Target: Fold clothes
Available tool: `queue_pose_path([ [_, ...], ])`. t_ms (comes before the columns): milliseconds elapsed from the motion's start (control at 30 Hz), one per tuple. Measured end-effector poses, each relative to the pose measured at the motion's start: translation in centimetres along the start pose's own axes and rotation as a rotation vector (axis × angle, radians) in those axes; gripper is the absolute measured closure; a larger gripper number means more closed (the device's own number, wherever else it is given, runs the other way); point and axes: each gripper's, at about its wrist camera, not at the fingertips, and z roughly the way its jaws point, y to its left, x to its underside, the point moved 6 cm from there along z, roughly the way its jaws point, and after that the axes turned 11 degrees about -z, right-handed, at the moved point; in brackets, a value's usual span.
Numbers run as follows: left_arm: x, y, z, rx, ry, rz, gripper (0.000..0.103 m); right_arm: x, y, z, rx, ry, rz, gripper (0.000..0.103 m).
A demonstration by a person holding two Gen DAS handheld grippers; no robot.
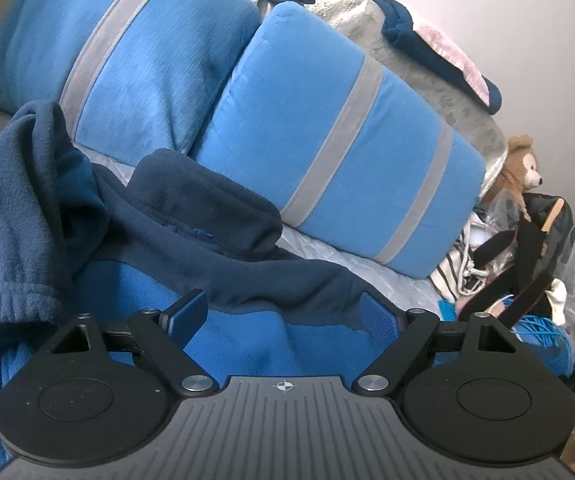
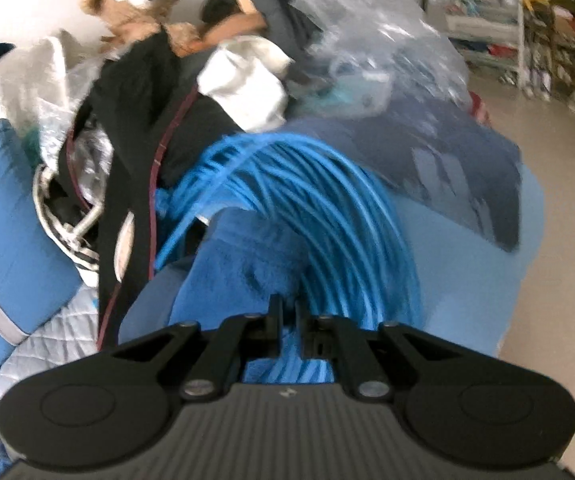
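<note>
The left gripper [image 1: 285,312] stood wide open and empty above the blue fleece jacket [image 1: 215,248], whose dark collar lay just beyond its jaws. The right gripper [image 2: 287,312] was clamped shut on a fold of that fleece, cable coil [image 2: 327,200] beyond.
</note>
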Motion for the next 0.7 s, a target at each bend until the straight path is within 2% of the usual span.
queue_pose_path([
  [300, 0.1, 0.2, 0.1, -0.003, 0.010, -0.004, 0.019, 3.6, -1.3, 0.2, 0.069, 0.077, 0.036, 0.098],
  [500, 0.2, 0.2, 0.2, -0.003, 0.019, -0.011, 0.019, 4.8, -1.0, 0.0, 0.103, 0.074, -0.014, 0.097],
  [533, 0.1, 0.2, 0.2, -0.002, 0.019, -0.011, 0.019, 4.9, -1.0, 0.1, 0.102, 0.077, -0.023, 0.094],
  [567, 0.1, 0.2, 0.1, -0.001, 0.019, -0.011, 0.019, 5.0, -1.0, 0.2, 0.099, 0.079, -0.031, 0.087],
  [600, 0.1, 0.2, 0.1, 0.000, 0.019, -0.011, 0.019, 5.1, -1.0, 0.2, 0.090, 0.079, -0.029, 0.086],
  [633, 0.1, 0.3, 0.1, 0.000, 0.020, -0.012, 0.019, 5.1, -1.0, 0.2, 0.081, 0.074, -0.025, 0.068],
  [667, 0.1, 0.3, 0.1, 0.000, 0.021, -0.015, 0.019, 5.1, -1.0, 0.0, 0.078, 0.069, -0.029, 0.056],
  [700, 0.1, 0.3, 0.1, 0.001, 0.022, -0.017, 0.019, 5.1, -1.0, -0.2, 0.077, 0.061, -0.036, 0.052],
])
